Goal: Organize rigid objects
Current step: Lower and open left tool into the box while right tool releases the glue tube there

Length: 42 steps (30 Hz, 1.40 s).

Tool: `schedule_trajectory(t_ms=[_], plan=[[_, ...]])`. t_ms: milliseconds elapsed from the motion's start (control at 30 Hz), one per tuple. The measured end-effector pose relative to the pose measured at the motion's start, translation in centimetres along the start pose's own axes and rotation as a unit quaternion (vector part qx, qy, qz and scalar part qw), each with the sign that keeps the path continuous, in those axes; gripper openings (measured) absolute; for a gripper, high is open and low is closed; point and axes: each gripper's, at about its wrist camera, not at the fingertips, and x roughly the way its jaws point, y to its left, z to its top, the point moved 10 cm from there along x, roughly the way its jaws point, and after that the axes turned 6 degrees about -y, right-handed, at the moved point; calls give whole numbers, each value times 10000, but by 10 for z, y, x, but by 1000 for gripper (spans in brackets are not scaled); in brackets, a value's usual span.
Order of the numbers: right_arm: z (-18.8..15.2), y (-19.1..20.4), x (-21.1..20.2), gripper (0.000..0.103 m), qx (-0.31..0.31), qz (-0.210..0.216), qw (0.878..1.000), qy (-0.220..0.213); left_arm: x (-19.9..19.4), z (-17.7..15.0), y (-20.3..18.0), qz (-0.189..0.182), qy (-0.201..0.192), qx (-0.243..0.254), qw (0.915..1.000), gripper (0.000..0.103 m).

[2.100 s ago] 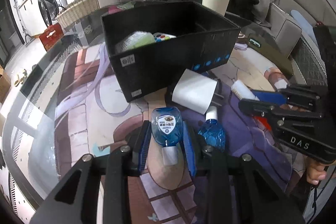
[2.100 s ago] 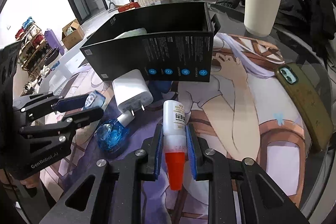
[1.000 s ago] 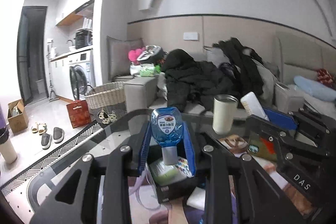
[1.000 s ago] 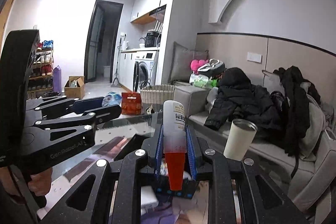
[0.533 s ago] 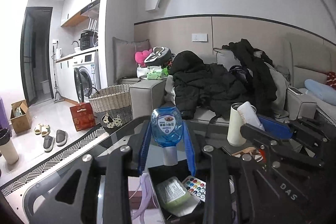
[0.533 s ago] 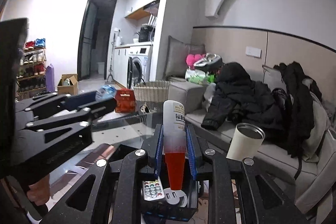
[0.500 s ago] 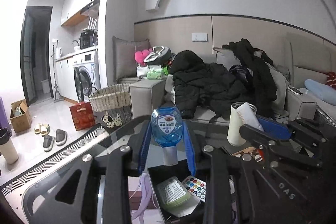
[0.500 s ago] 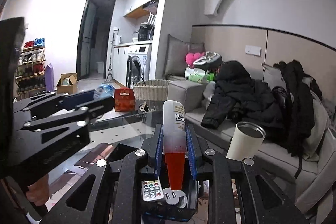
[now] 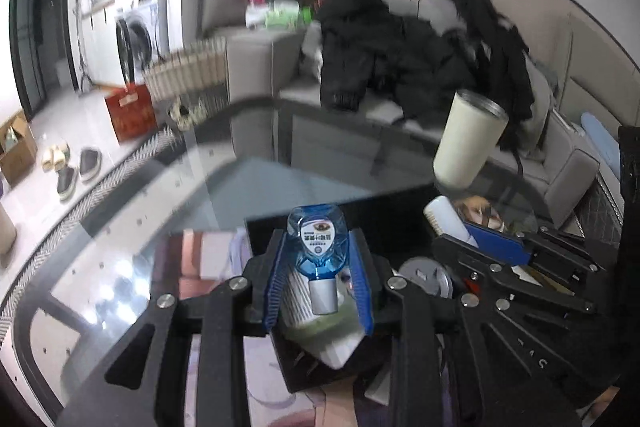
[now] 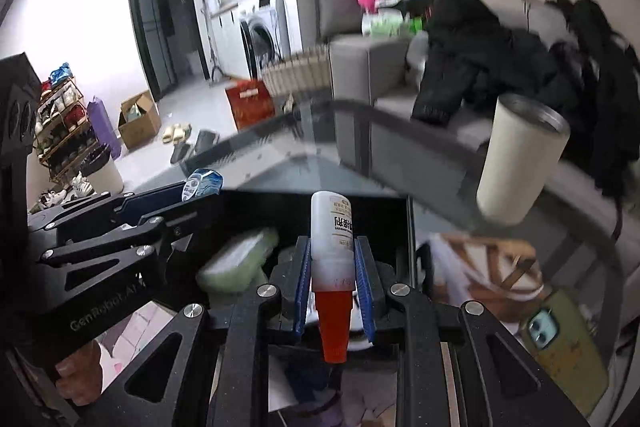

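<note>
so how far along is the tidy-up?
Done: a green case already lies in the black box. In hand: the left gripper holds a blue bottle and the right gripper a white bottle above it. Left: dropping both in.

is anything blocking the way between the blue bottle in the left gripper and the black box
Nothing visible does. The left gripper holds the blue bottle over the open black box; a green container already lies inside.

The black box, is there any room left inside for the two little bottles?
The black box is crowded at its near end: a green case and a round silver tin lie there. Its far end, behind the blue bottle and white bottle, looks dark and bare. Bare glass table lies left of it.
</note>
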Motion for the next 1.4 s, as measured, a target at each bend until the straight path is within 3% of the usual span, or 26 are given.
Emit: schedule_trajectory(t_ms=[67, 300, 700, 1133, 1267, 1400], plan=[[-6, -1, 6, 20, 37, 45, 9998, 168, 8, -8, -2, -35, 246, -62, 9997, 29], [-27, -6, 21, 21, 256, 119, 9976, 637, 13, -16, -3, -31, 426, -44, 9991, 29], [-31, -1, 19, 21, 180, 94, 9976, 655, 17, -27, -4, -208, 745, -44, 9970, 29], [-33, 3, 14, 21, 173, 127, 9974, 684, 16, -27, -10, -155, 721, 145, 9972, 29], [-32, 4, 11, 25, 190, 156, 9973, 690, 18, -29, -12, -213, 775, 133, 9967, 30], [-32, 4, 10, 26, 235, 202, 9968, 740, 15, -28, -14, -235, 737, 124, 9969, 43]])
